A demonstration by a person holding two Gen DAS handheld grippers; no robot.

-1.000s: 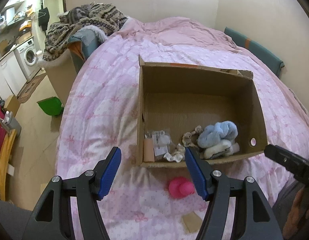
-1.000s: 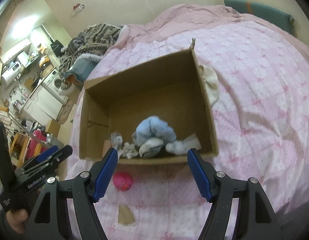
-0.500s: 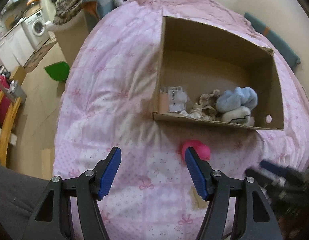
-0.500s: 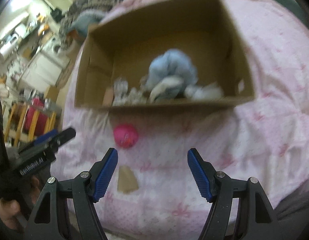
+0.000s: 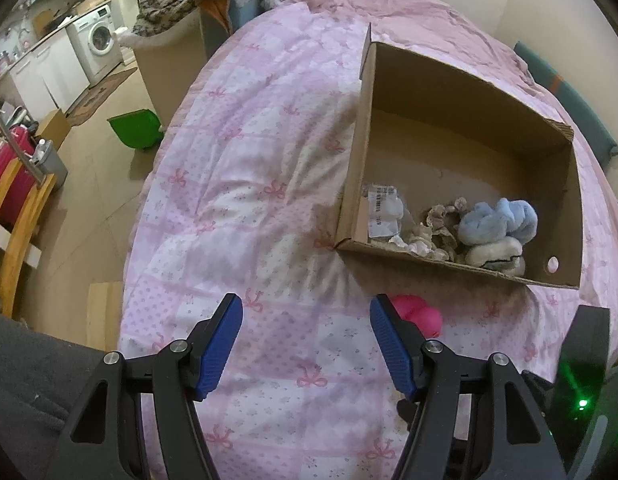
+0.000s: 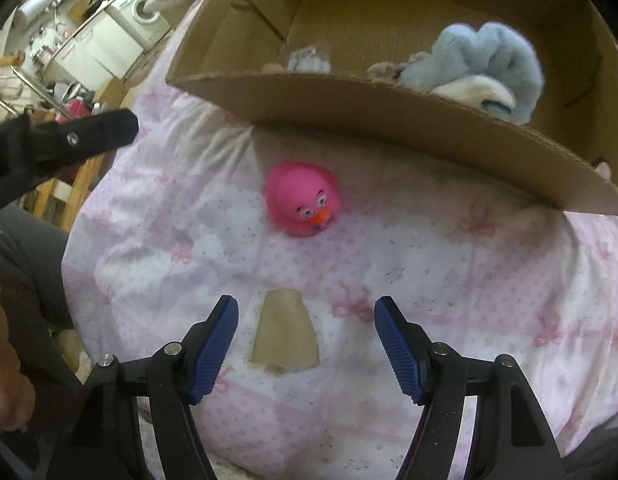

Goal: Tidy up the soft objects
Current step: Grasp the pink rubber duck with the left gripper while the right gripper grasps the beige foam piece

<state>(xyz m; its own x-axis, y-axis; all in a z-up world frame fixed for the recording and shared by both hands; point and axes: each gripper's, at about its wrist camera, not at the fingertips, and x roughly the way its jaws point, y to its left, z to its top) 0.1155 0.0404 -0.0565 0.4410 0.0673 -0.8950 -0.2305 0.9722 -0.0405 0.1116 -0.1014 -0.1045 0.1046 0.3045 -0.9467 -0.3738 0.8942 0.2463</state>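
Resting on bed (image 6: pixel 449 280): pink duck (image 6: pixel 303 203), just outside box (image 6: pixel 389 116)
In box: blue plush (image 6: pixel 489 56)
Right tool (image 6: pixel 307 346): wide open, empty, above card scrap (image 6: pixel 285 336)
Left tool (image 5: pixel 305 346): wide open, empty

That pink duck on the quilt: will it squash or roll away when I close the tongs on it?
The pink duck looks like smooth, hollow rubber, so it will probably squash and could slip from the pads. Its rounded body sits on a soft quilt, so a push would likely tip it rather than roll it.
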